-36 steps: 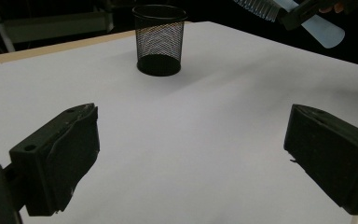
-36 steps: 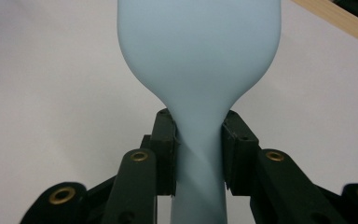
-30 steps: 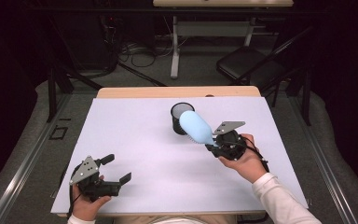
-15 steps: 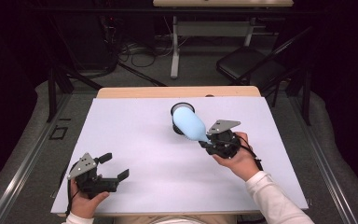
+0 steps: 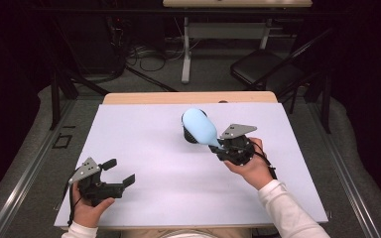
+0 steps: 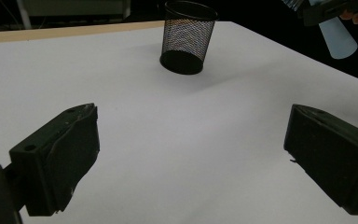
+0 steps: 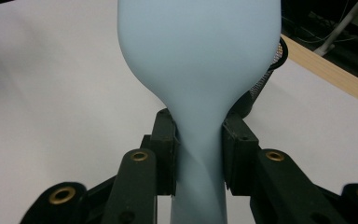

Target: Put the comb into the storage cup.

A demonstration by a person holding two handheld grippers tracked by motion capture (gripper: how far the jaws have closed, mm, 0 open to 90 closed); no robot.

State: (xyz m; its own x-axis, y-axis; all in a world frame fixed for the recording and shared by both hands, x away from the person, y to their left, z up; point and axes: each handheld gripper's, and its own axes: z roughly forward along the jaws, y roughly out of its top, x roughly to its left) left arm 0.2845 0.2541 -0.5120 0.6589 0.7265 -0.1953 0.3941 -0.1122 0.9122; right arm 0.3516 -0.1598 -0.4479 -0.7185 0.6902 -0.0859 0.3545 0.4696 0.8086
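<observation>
A light blue, spoon-like tool [image 5: 200,127] with a rounded head and a narrow handle is in my right gripper [image 5: 218,145], which is shut on the handle just below the head. In the right gripper view the pads [image 7: 165,154] press the tool [image 7: 200,56] from both sides. Its head hangs tilted over a black mesh cup [image 5: 188,136], which stands upright on the white table [image 5: 144,134] and is partly hidden behind it. The left gripper view shows the cup [image 6: 188,37] and the tool's handle end [image 6: 338,37] farther off. My left gripper [image 5: 120,171] rests open near the front left, with nothing between its pads [image 6: 60,154].
The white sheet covers most of the table, and a wooden edge [image 5: 188,97] shows at the far side. Beyond the table are a dark chair [image 5: 263,72], a desk leg [image 5: 185,54] and cables on the floor. Open table surface lies between the two grippers.
The right gripper has shifted slightly left and away with the blue tool, bringing its head more over the mesh cup. The left gripper has barely moved.
</observation>
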